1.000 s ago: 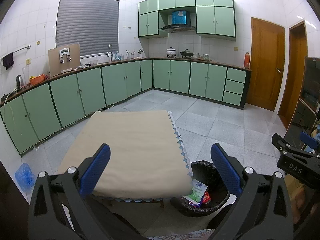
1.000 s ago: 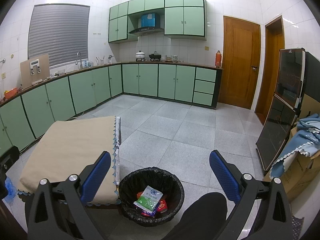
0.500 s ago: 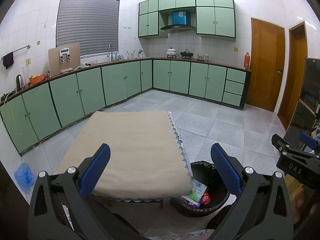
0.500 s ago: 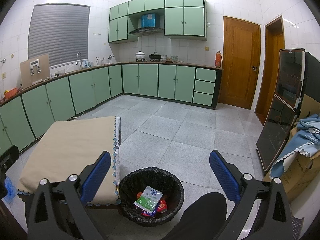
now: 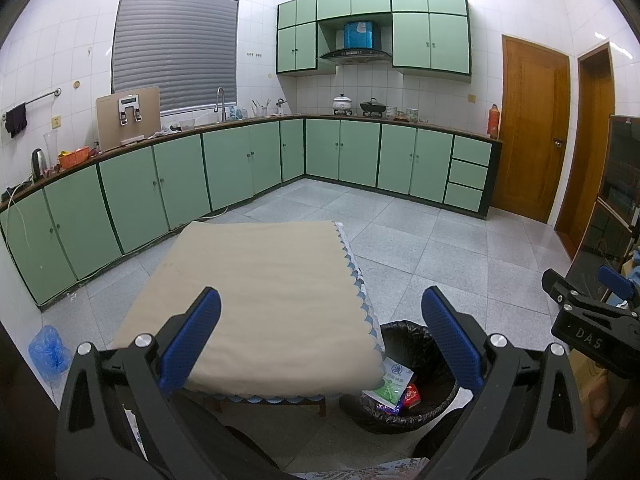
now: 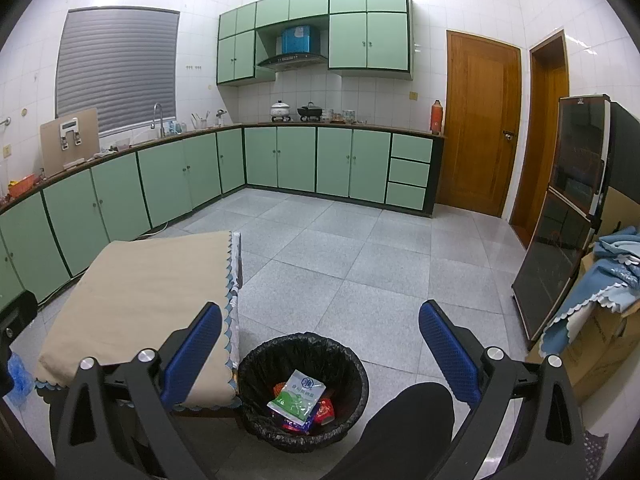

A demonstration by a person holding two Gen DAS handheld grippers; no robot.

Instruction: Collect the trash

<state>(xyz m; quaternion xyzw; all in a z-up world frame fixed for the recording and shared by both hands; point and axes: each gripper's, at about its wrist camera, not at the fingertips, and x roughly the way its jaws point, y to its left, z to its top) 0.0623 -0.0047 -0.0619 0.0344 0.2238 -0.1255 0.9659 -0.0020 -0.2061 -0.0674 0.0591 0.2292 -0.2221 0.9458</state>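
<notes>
Both tongs were wide open and empty here. The left tongs (image 5: 320, 332) hung over the near edge of the cloth-covered counter (image 5: 256, 280), and the right tongs (image 6: 320, 344) sat above the black-lined trash bin (image 6: 352, 354) on the floor, just beside the counter's near right corner.

The trash was already in the bin: a white-and-green packet (image 6: 298, 396) lay on top, with a red wrapper (image 6: 325, 410) and something blue-purple tucked under it. The counter top looked bare in both views, so collecting seemed basically done, or the person was scanning for leftovers.

The one other candidate was a crumpled blue plastic bag (image 5: 47, 350) on the floor, off the counter's near left corner. Whether it counted as trash wasn't clear. If it did, the left tongs were the closer pair. A good way would be to come down low, pinch a bunched fold instead of a loose flap, and carry it round the counter's near edge to the bin without snagging the scalloped trim.
</notes>
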